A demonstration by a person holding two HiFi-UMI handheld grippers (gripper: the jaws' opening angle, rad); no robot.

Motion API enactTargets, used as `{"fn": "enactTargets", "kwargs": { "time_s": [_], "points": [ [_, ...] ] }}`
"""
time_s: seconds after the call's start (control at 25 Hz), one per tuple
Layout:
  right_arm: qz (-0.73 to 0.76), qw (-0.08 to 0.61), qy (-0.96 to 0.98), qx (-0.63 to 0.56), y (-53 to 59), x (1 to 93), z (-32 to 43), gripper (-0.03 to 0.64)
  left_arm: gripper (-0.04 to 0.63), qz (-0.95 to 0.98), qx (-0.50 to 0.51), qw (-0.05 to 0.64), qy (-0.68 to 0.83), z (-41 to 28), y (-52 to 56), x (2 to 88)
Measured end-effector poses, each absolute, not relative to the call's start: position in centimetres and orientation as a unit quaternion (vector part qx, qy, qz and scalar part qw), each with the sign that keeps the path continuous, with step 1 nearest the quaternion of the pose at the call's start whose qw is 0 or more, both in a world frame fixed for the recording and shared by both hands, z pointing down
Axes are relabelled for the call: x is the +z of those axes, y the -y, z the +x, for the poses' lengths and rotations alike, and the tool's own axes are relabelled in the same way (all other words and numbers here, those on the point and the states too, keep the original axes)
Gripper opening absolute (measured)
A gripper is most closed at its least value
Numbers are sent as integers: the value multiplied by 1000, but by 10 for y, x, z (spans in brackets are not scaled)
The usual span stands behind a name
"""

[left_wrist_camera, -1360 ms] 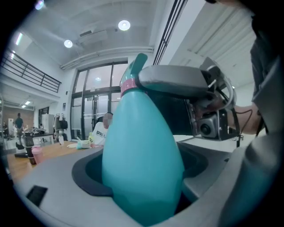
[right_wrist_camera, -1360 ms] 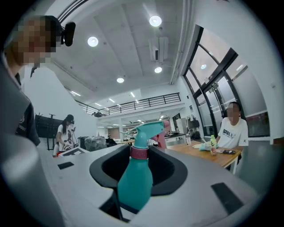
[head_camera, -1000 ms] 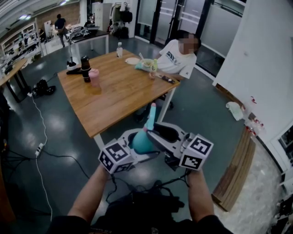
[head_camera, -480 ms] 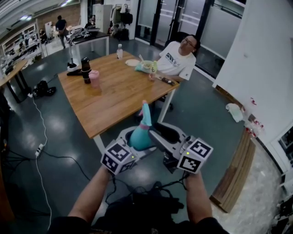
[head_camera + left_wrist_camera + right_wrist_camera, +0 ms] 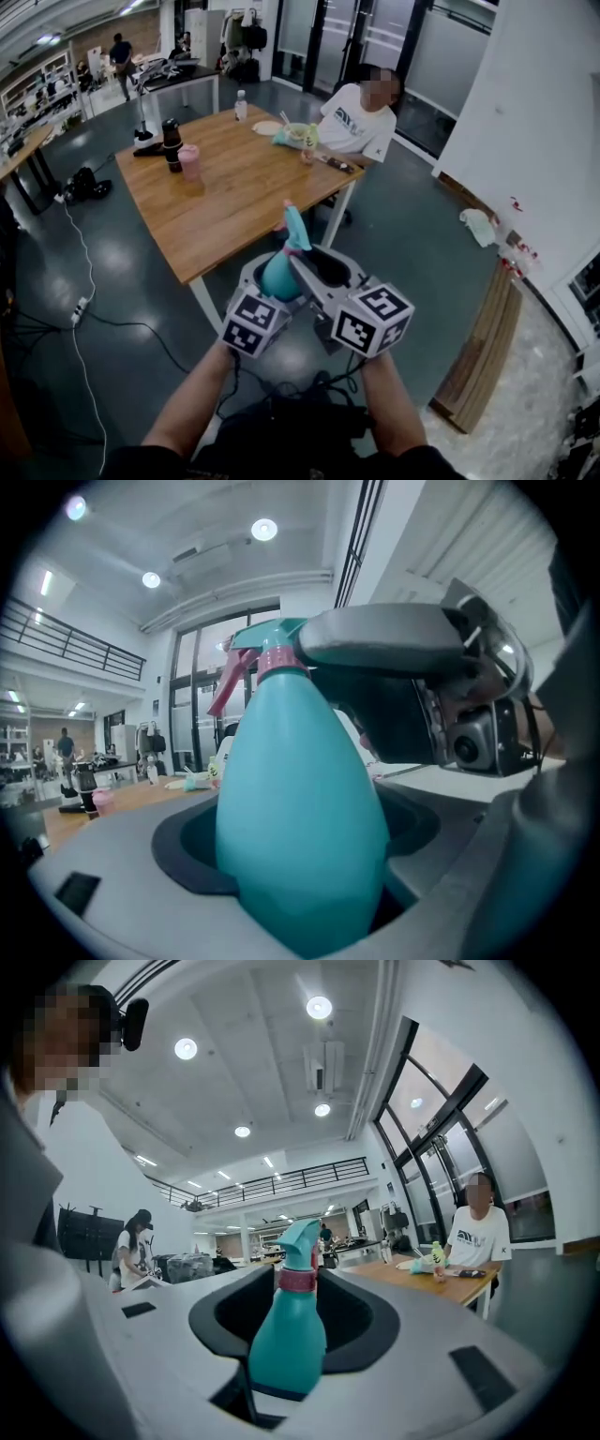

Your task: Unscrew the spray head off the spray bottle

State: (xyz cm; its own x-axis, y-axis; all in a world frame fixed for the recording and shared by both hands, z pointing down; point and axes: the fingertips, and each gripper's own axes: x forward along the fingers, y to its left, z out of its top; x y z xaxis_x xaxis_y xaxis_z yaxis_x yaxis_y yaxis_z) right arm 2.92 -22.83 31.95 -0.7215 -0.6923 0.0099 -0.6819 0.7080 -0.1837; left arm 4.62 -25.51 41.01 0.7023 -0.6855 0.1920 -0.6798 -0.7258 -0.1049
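A teal spray bottle [image 5: 278,277] with a teal spray head [image 5: 295,228] and a pink collar is held in the air over the floor, near the table's corner. My left gripper [image 5: 265,278] is shut on its wide body, which fills the left gripper view [image 5: 300,827]. My right gripper [image 5: 305,265] comes in from the right, and one grey jaw lies beside the spray head [image 5: 272,644]. In the right gripper view the bottle [image 5: 286,1335] stands between the right gripper's [image 5: 286,1377] jaws, with dark gaps on both sides.
A wooden table [image 5: 234,197] stands just beyond the bottle and carries a black bottle [image 5: 172,142], a pink cup [image 5: 190,159] and dishes. A person [image 5: 361,117] sits at its far corner. Cables [image 5: 84,300] cross the floor at left. Wooden boards [image 5: 487,347] lean against the right wall.
The right gripper has shifted left and the left one slightly right, so they stand closer together. The bottle has swung with them, and its spray head now points further left.
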Motion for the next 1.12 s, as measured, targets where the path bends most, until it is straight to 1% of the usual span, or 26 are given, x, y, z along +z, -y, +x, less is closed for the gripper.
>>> {"fn": "enactTargets", "kwargs": {
  "time_s": [0.44, 1.12],
  "points": [
    [-376, 24, -922, -90, 232, 323, 30, 144, 433, -930, -109, 14, -351, 56, 249, 411],
    [-196, 51, -976, -80, 211, 314, 28, 147, 433, -983, -72, -10, -169, 67, 209, 399]
  ]
}}
